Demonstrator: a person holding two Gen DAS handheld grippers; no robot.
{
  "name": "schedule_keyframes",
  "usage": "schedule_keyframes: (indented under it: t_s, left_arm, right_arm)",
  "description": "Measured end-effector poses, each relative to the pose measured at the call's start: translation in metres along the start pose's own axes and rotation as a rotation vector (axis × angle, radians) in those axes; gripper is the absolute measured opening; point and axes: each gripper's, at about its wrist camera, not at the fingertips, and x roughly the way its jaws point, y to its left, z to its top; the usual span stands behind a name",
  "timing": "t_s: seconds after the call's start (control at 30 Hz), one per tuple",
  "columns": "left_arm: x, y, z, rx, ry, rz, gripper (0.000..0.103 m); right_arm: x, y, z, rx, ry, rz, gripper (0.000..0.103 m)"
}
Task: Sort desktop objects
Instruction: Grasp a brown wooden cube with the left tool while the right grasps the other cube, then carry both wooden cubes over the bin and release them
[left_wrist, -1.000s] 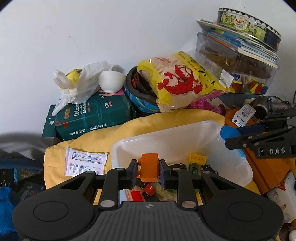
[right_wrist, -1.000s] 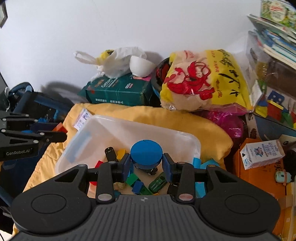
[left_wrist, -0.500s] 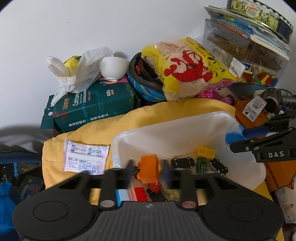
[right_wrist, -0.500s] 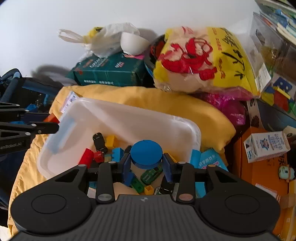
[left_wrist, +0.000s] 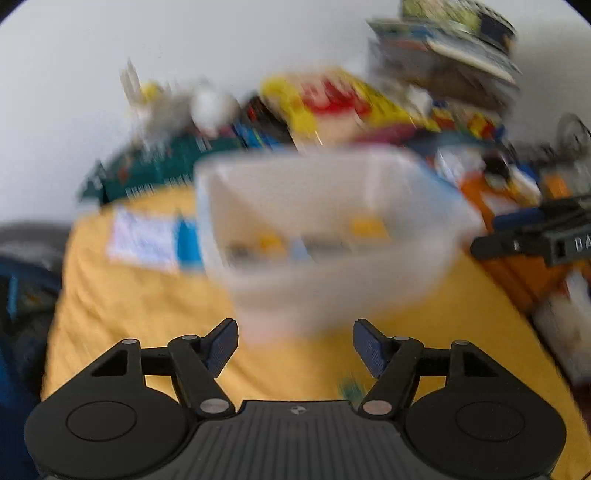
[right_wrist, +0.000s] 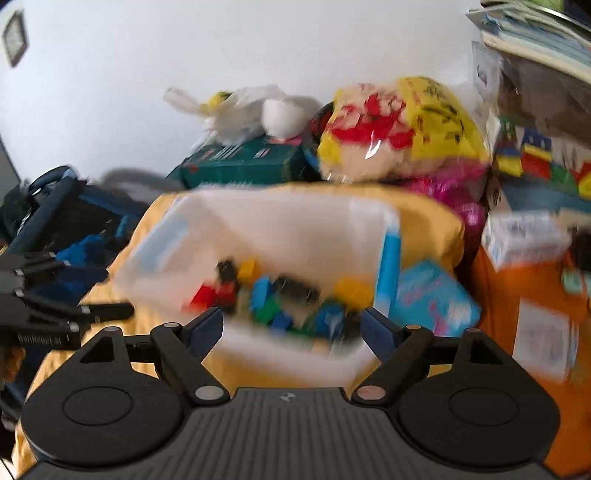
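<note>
A: How far along was the sorting judged to be?

B: Partway. A good many small toys (right_wrist: 280, 295), blocks and little cars in red, yellow, blue, green and black, were seen gathered in the white bin (right_wrist: 258, 221), which was set on the yellow cloth (right_wrist: 424, 214). Much was left unsorted around it: a light blue packet (right_wrist: 432, 299) just beside the bin's right wall, a white sheet (left_wrist: 144, 240) on the cloth to its left, and a small white carton (right_wrist: 524, 236) on the orange box (right_wrist: 517, 295). Whether these were meant for the bin could not be told.

A: What was noted of the tools?

B: The jaws of both were opening, and nothing was seen between them. The left tool (left_wrist: 294, 347) was empty, its blue pads wide apart. The right tool (right_wrist: 293, 330) was likewise released, with no object pressed by its pads.

A: And where was the bin placed relative to each?

B: In the left wrist view the bin was found ahead of the tool and above its fingertips in the picture, its near corner lying between the two pads but beyond them. In the right wrist view the bin's near wall was seen between the fingers, with the toys just past the pads. Both views were blurred, so touch could not be judged.

A: What was thought to remain?

B: Another loose item was judged to need picking up next.
</note>
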Motion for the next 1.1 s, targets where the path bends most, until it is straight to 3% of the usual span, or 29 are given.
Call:
schedule_keyframes:
  t_s: [0.1,0.3,0.37,0.43,0.5,0.77,0.93,1.0,1.03,1.07,1.1]
  left_arm:
    - [0.024,-0.016,-0.046,-0.003,0.111,-0.010,0.072]
    - [0.050,-0.050,-0.068,0.112,0.107,0.001,0.072]
    - [0.058,-0.055,-0.068,0.124,0.104,0.018,0.072]
    - [0.062,-0.052,-0.065,0.113,0.107,0.029,0.065]
    - [0.062,-0.044,-0.063,0.073,0.100,0.001,0.041]
    - [0.041,-0.009,-0.071,0.032,0.061,0.057,0.041]
    - [0.016,0.023,-0.081,-0.018,0.051,0.093,0.041]
    - [0.008,0.032,-0.085,-0.036,0.052,0.102,0.041]
    - [0.005,0.037,-0.086,-0.047,0.051,0.105,0.041]
    - [0.001,0.040,-0.086,-0.056,0.048,0.105,0.041]
    - [-0.003,0.041,-0.085,-0.064,0.042,0.104,0.041]
  right_arm:
    - [0.003,0.009,-0.052,-0.024,0.037,-0.029,0.084]
    - [0.012,0.013,-0.118,0.032,0.149,-0.032,0.084]
    - [0.010,0.015,-0.126,0.037,0.163,-0.033,0.084]
    - [0.009,0.018,-0.129,0.038,0.168,-0.038,0.084]
    - [0.007,0.020,-0.132,0.034,0.168,-0.038,0.084]
    - [0.025,0.055,-0.131,-0.041,0.112,-0.020,0.084]
    - [0.061,0.097,-0.129,-0.204,0.048,-0.019,0.083]
    - [0.079,0.102,-0.128,-0.234,0.053,-0.045,0.077]
    - [0.085,0.103,-0.127,-0.240,0.066,-0.041,0.064]
    - [0.092,0.103,-0.127,-0.251,0.088,-0.018,0.040]
    - [0.097,0.104,-0.127,-0.257,0.113,-0.009,0.038]
